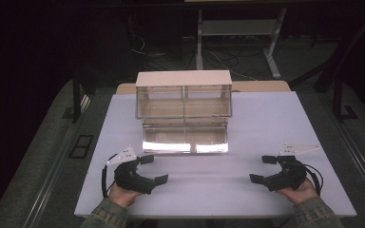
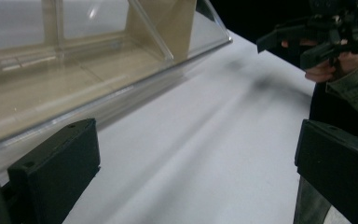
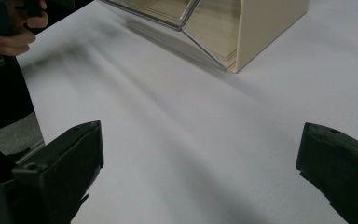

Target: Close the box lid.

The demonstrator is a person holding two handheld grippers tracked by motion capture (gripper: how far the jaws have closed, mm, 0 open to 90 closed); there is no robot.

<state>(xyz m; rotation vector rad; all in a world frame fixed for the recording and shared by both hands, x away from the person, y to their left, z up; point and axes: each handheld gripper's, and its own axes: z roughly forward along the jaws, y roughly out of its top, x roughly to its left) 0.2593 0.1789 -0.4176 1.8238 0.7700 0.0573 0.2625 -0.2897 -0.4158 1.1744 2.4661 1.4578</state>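
A beige storage box [image 1: 184, 78] with two tiers of clear-fronted bins [image 1: 185, 140] stands on the middle of the white table [image 1: 266, 118]. My left gripper [image 1: 154, 169] rests near the front left, open, with nothing between its jaws. My right gripper [image 1: 262, 169] sits opposite at the front right, also open and holding nothing. In the left gripper view my gripper [image 2: 196, 172] is spread wide beside the clear lower bin [image 2: 74, 88], and the right gripper [image 2: 307, 39] shows farther off. The right gripper view has its gripper [image 3: 200, 172] wide apart over bare table, the box [image 3: 261, 28] beyond.
Bare white tabletop lies between the two grippers and in front of the bins. A wooden board [image 1: 261, 86] peeks out behind the box. A dark floor with cables [image 1: 218, 59] and a metal stand [image 1: 237, 28] lies past the table's far edge.
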